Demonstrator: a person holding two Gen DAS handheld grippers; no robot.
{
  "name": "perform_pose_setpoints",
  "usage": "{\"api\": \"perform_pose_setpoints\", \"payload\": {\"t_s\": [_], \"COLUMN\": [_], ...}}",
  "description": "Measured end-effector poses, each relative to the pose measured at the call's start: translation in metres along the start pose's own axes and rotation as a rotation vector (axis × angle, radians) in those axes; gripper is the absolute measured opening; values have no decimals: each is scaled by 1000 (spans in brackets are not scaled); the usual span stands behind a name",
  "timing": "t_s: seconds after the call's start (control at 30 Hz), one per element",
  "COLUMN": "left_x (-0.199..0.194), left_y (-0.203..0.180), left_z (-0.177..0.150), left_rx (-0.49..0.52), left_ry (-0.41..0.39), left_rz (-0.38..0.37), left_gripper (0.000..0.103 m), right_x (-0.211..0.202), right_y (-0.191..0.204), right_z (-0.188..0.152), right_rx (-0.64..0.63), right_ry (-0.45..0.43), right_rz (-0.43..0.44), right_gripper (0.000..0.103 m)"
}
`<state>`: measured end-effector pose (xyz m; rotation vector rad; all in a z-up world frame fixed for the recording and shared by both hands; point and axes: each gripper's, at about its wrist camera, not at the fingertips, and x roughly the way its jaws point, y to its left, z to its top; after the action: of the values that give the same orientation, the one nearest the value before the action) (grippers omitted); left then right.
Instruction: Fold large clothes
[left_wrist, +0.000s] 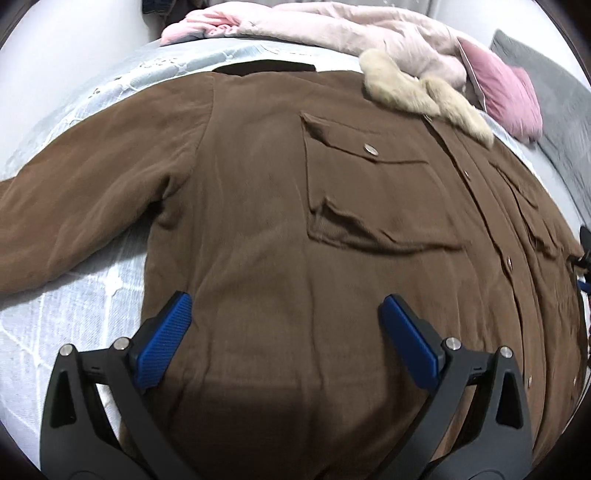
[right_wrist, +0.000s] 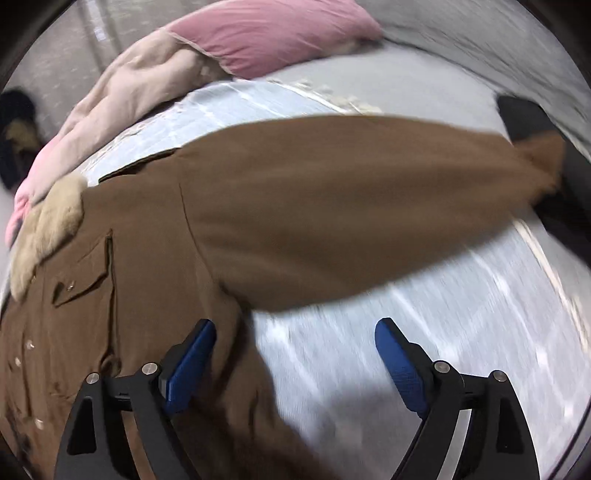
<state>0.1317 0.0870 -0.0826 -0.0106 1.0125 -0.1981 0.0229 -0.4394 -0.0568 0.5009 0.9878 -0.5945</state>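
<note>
A large brown coat (left_wrist: 258, 206) lies flat, front up, on a bed, with a beige fur collar (left_wrist: 424, 96), chest pockets and metal snaps. Its left sleeve (left_wrist: 74, 221) reaches out to the left. My left gripper (left_wrist: 286, 314) is open and empty, just above the coat's lower left body. In the right wrist view the coat (right_wrist: 147, 258) fills the left side and its right sleeve (right_wrist: 351, 221) stretches out to the right. My right gripper (right_wrist: 295, 339) is open and empty, above the coat's side edge below the armpit and the bedsheet.
The bed has a pale blue-white quilted cover (left_wrist: 55, 314) (right_wrist: 443, 332). A pale pink padded coat (left_wrist: 332, 33) (right_wrist: 122, 110) and a pink pillow (left_wrist: 506, 96) (right_wrist: 277, 33) lie beyond the collar. A grey blanket (left_wrist: 554, 103) lies at the far right.
</note>
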Motion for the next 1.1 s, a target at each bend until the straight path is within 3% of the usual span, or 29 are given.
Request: {"api": "perform_pose_setpoints", "payload": {"t_s": [0.2, 0.27, 0.43, 0.57, 0.63, 0.67, 0.8, 1.1], "left_x": [-36, -50, -68, -69, -62, -61, -65, -74], "left_y": [16, 25, 54, 86, 97, 100, 120, 187], "left_z": [0, 0, -1, -6, -6, -6, 0, 18], "left_rx": [-78, -99, -137, -206, -204, -196, -226, -484], "left_ry": [5, -7, -31, -90, -74, -73, -108, -245], "left_rz": [-12, 26, 85, 220, 345, 371, 427, 545], "left_gripper": [102, 102, 102, 102, 102, 102, 102, 102], "right_x": [-61, -73, -77, -76, -74, -69, -58, -55], "right_y": [23, 29, 51, 73, 79, 85, 96, 106], "right_z": [-33, -46, -76, -89, -97, -96, -101, -100], "right_rx": [-34, -50, -102, -170, -193, -200, -222, -224], "right_ry": [-104, -130, -73, -56, -43, -23, 31, 42], "right_rz": [64, 102, 156, 195, 204, 215, 229, 236], "right_gripper": [89, 89, 89, 89, 89, 89, 89, 89]}}
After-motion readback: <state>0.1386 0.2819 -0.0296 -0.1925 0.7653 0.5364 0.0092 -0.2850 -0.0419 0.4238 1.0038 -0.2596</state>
